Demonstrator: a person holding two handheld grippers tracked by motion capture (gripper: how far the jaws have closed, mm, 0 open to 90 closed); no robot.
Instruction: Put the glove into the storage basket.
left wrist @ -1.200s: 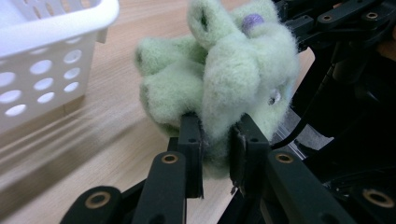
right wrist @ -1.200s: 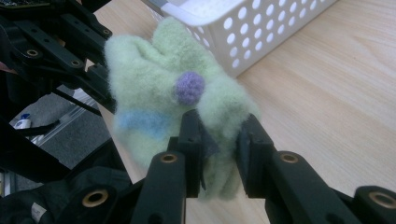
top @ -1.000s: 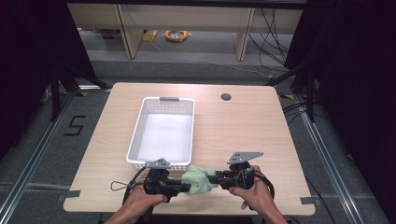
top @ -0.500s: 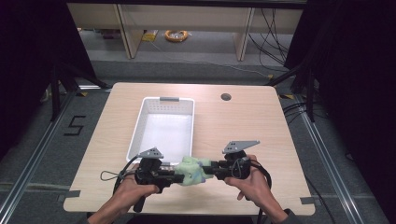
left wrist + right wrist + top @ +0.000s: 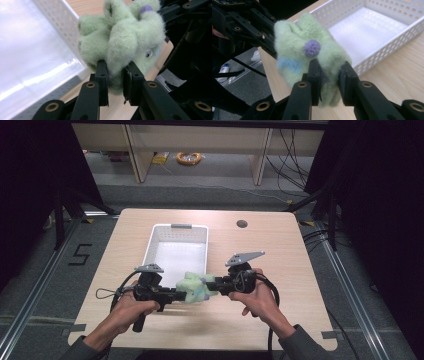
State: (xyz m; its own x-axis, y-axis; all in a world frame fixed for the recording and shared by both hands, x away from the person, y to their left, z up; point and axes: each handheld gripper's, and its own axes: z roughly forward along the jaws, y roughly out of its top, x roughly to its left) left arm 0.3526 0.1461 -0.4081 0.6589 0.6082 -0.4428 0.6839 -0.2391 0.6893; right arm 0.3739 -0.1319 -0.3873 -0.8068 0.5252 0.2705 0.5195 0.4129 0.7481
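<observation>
Two forearms entering from the bottom edge of the high view, sleeves dark grey. Left hand [image 5: 131, 307] wrapped around the handle of the left gripper [image 5: 181, 294], jaws pointing toward the right, level with the table. Right hand [image 5: 256, 292] holding the right gripper [image 5: 214, 283], jaws pointing toward the left, facing the other pair. Both grippers raised above the tabletop, tips near each other. In the left gripper view, left gripper [image 5: 115, 75] with jaws pressed on a fold of the green plush toy [image 5: 125, 37]. In the right gripper view, right gripper [image 5: 329, 75] likewise clamped on the plush from the opposite side. Grey three-cornered plates on top of both.
</observation>
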